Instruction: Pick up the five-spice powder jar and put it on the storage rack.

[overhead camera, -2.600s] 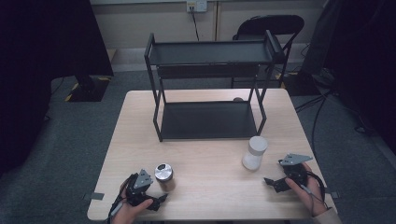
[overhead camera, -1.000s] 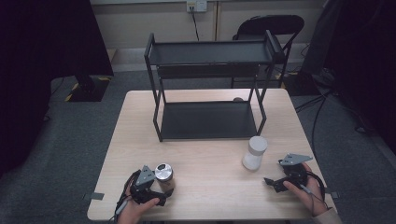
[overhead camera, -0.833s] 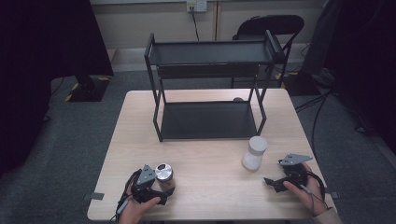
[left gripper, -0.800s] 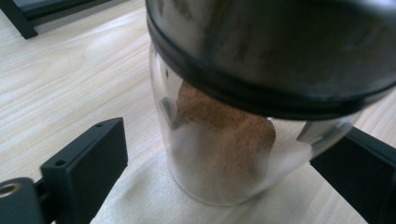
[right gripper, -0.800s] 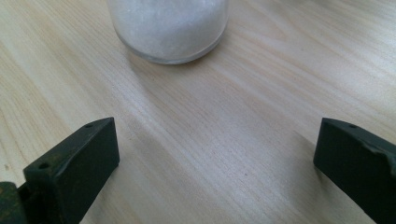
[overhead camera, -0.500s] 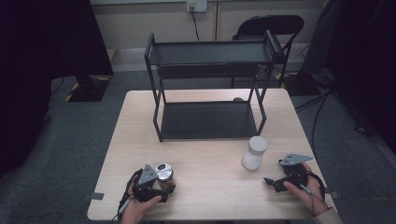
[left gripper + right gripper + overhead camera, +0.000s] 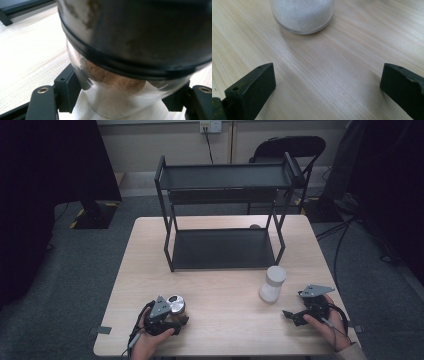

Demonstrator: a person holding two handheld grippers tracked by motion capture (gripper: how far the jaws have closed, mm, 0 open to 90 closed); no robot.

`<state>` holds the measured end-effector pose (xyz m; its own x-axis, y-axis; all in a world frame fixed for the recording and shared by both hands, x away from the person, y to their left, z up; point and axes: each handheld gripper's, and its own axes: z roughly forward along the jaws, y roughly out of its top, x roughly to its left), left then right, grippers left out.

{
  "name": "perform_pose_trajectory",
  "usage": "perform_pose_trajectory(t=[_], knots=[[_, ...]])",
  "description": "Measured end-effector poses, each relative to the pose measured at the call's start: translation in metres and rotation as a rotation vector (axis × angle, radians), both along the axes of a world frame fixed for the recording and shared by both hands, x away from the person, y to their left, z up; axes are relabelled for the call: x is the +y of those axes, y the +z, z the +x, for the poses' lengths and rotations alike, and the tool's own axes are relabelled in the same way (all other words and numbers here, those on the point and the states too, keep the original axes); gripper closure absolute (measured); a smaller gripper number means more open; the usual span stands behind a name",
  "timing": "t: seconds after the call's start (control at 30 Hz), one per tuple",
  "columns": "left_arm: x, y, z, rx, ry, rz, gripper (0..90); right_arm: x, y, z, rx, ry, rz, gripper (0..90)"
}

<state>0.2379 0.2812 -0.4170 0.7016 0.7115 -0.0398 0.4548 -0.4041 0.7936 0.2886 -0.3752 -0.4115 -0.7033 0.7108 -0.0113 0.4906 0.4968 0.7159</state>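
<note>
A glass jar (image 7: 176, 303) with a dark metal lid and brown powder stands near the table's front left. My left gripper (image 7: 172, 315) has just been closing, and its jaws now press on the jar's lower body from both sides. In the left gripper view the jar (image 7: 130, 50) looms close between the two black pads of my left gripper (image 7: 122, 96). At the front right my right gripper (image 7: 295, 306) rests open on the table, a short way from a white-filled jar (image 7: 272, 284). In the right gripper view that jar (image 7: 302, 12) stands ahead of the spread jaws of my right gripper (image 7: 327, 82), untouched.
A black two-tier metal rack (image 7: 225, 215) stands at the back middle of the wooden table (image 7: 225, 330). A dark chair (image 7: 287, 147) sits behind the table. Cables run over the grey carpet at the right.
The left gripper's jaws have drawn in around the brown-powder jar and now hold it. Neither hand has shifted, and the white jar has stayed where it was.
</note>
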Motion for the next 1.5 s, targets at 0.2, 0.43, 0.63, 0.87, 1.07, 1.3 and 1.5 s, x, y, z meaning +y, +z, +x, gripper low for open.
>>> perform_pose_trajectory(t=[0.2, 0.43, 0.63, 0.87, 1.07, 1.3, 1.5], knots=[[-0.004, 0.001, -0.005, -0.026, 0.007, 0.02, 29.7, 0.0, 0.0, 0.0, 0.0, 0.0, 0.0, 0.0], [-0.007, 0.003, -0.006, -0.02, 0.03, 0.023, 29.9, 0.0, 0.0, 0.0, 0.0, 0.0, 0.0, 0.0], [-0.006, 0.004, -0.005, -0.009, 0.046, 0.008, 30.0, 0.0, 0.0, 0.0, 0.0, 0.0, 0.0, 0.0], [-0.006, 0.009, -0.002, 0.0, 0.051, -0.001, 30.0, 0.0, 0.0, 0.0, 0.0, 0.001, 0.0, 0.0], [-0.008, 0.015, 0.002, -0.007, 0.047, -0.003, 30.0, 0.0, 0.0, 0.0, 0.0, 0.001, 0.0, 0.0], [-0.011, 0.021, 0.008, -0.013, 0.05, -0.011, 29.9, 0.0, 0.0, 0.0, 0.0, 0.001, 0.0, 0.0], [-0.016, 0.03, 0.015, -0.021, 0.043, -0.003, 30.0, 0.0, 0.0, 0.0, 0.0, 0.001, 0.0, 0.0]])
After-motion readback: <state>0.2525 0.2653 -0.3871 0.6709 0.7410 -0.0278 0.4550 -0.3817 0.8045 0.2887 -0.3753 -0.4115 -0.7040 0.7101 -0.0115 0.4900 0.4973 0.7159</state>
